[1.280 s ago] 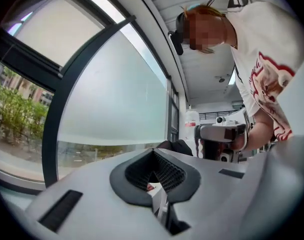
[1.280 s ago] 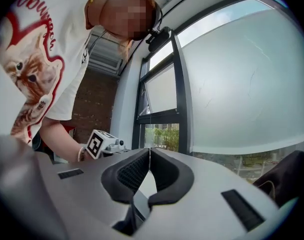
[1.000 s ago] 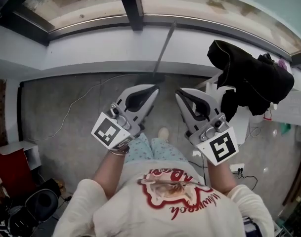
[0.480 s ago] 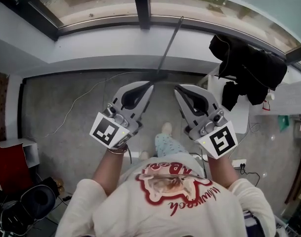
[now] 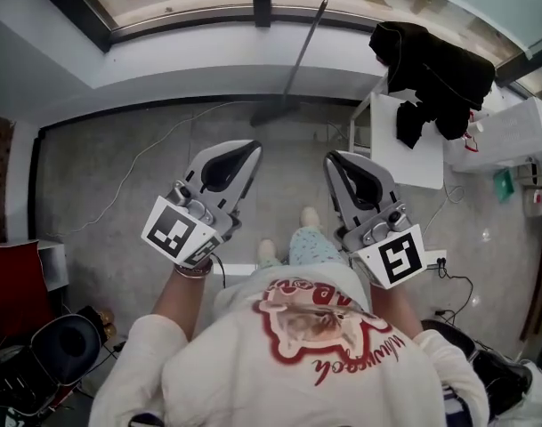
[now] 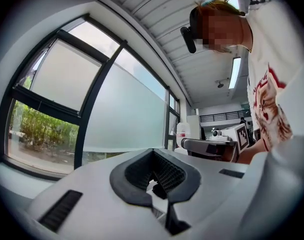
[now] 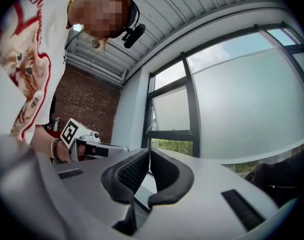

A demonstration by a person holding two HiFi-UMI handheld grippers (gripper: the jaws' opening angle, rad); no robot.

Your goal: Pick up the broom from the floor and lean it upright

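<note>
The broom leans upright against the white wall under the window, its dark head on the grey floor and its thin handle tip near the window frame. My left gripper is shut and holds nothing, well back from the broom. My right gripper is also shut and bare, level with the left one. In the left gripper view the left gripper has its pads together. In the right gripper view the right gripper shows closed jaws with only the window behind.
A white table with dark clothing piled on it stands at the right of the broom. A thin cable runs across the floor at the left. A red box and a black helmet-like thing sit at the lower left.
Both grippers have drawn back from the wall, away from the broom, which stays leaning in place. The person has stepped backward, so the broom and table appear farther off.
</note>
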